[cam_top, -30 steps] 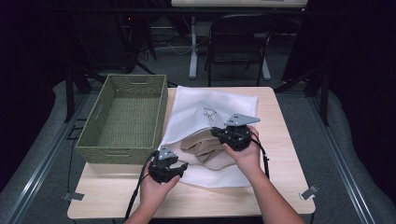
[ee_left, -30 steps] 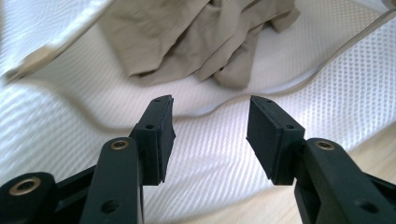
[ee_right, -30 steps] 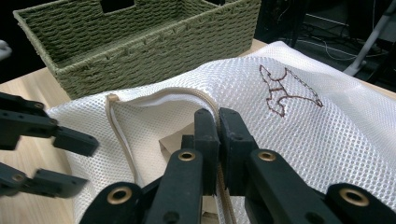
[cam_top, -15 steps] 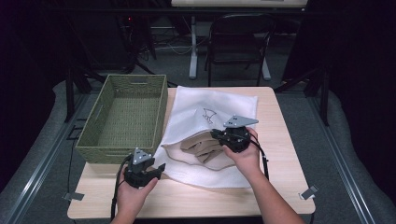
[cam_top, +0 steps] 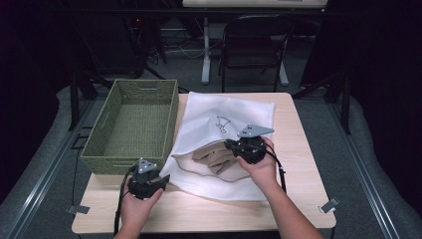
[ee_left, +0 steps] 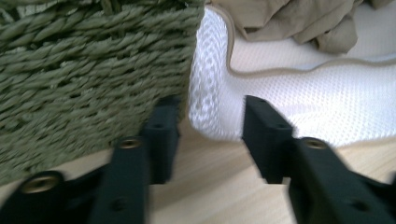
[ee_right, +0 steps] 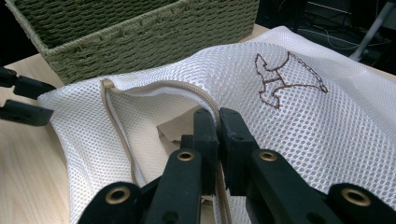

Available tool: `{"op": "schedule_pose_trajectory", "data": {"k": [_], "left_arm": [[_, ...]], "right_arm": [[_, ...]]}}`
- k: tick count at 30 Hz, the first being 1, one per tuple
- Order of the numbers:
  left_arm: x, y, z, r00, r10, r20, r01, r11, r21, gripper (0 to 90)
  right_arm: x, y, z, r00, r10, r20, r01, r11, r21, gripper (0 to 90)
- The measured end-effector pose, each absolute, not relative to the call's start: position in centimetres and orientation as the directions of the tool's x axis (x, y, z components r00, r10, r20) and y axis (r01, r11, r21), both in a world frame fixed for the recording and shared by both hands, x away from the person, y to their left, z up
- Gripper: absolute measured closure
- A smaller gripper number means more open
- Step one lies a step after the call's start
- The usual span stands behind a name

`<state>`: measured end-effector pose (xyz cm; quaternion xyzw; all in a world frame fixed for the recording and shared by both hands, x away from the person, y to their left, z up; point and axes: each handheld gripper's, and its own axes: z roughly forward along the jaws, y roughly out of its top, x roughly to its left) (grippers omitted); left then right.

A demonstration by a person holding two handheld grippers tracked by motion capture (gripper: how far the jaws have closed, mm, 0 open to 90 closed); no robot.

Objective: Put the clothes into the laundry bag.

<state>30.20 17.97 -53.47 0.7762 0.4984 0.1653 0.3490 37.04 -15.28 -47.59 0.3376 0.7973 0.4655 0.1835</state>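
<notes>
Much of the tan cloth (cam_top: 215, 159) was buried inside the white mesh bag (cam_top: 224, 117), so I could not make out what it was. The bag lay on the table (cam_top: 298, 149), just beside the green woven basket (cam_top: 134, 119), with a brown stitched emblem (ee_right: 287, 77) on top. My right gripper (ee_right: 217, 116) pinched the bag's tan-trimmed mouth edge. My left gripper (ee_left: 210, 121) stood wide apart and empty by the bag's corner.

Folding chair (cam_top: 255, 47) behind table (cam_top: 298, 149)
</notes>
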Motion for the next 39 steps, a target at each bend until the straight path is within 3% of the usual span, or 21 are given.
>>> {"op": "schedule_pose_trajectory", "data": {"k": [5,11,21,33,36,39], "left_arm": [[30.5,17.8,-53.7,0.456,0.885,-0.091,0.661,-0.269,0.701,78.8],[30.3,17.8,-53.1,0.477,0.870,-0.125,0.651,-0.255,0.715,84.7],[28.4,17.7,-52.2,0.540,0.818,-0.197,0.651,-0.258,0.714,85.4],[27.5,17.9,-52.9,0.591,0.783,-0.194,0.645,-0.314,0.697,84.3],[27.9,18.5,-53.3,0.569,0.789,-0.231,0.659,-0.270,0.701,80.1],[28.4,18.9,-53.4,0.552,0.802,-0.228,0.662,-0.256,0.704,70.4]], "right_arm": [[37.1,-15.4,-47.6,-0.706,0.708,0.027,0.370,0.337,0.866,85.9],[37.2,-15.5,-47.6,-0.706,0.707,0.035,0.379,0.335,0.863,86.0],[36.8,-15.6,-46.6,-0.704,0.711,-0.002,0.376,0.375,0.847,86.0],[34.4,-15.9,-48.2,-0.714,0.700,-0.030,0.393,0.435,0.810,85.8],[34.0,-15.8,-48.7,-0.711,0.703,-0.022,0.399,0.429,0.810,85.9],[33.6,-15.5,-49.2,-0.711,0.703,-0.033,0.399,0.441,0.804,85.9]]}}
